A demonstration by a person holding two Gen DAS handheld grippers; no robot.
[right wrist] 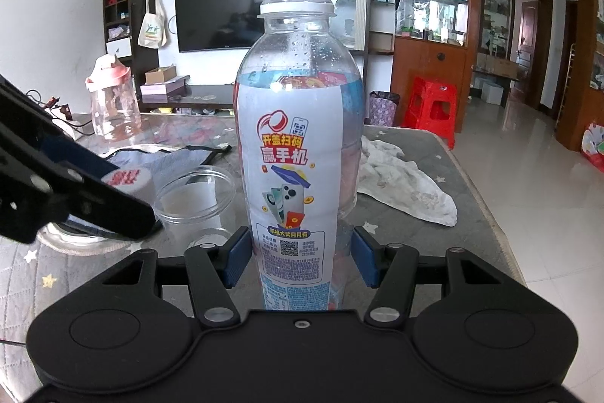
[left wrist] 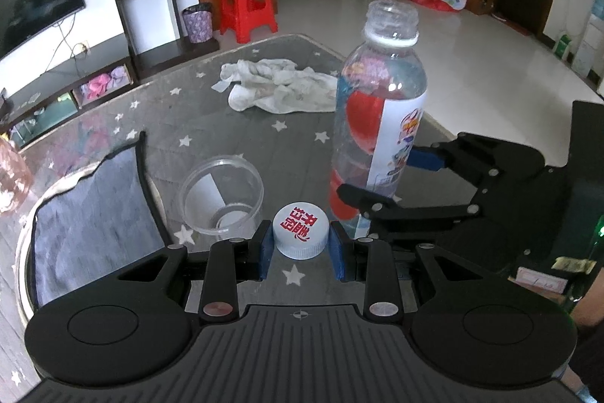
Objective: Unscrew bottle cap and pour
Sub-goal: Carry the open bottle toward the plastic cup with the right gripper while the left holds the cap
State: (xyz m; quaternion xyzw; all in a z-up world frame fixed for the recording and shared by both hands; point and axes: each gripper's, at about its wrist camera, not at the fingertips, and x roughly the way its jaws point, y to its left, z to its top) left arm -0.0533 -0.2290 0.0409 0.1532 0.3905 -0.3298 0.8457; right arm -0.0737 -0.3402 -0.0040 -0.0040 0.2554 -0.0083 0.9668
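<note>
A clear plastic bottle (right wrist: pixel 298 153) with a white label stands upright on the table, its neck open and uncapped. My right gripper (right wrist: pixel 298 261) is shut on its lower body; the bottle also shows in the left wrist view (left wrist: pixel 381 123). My left gripper (left wrist: pixel 301 244) is shut on the white bottle cap (left wrist: pixel 300 229) with red characters, held just to the left of the bottle. The cap shows at the left of the right wrist view (right wrist: pixel 130 182). A clear round cup (left wrist: pixel 222 195) stands on the table left of the bottle, also in the right wrist view (right wrist: pixel 196 195).
A crumpled white cloth (left wrist: pixel 279 85) lies on the grey star-patterned table (left wrist: pixel 211 116) behind the bottle. A grey-blue cloth over a round basin (left wrist: pixel 90 210) is at the left. A pink-lidded drinking bottle (right wrist: pixel 113 97) stands at the far left.
</note>
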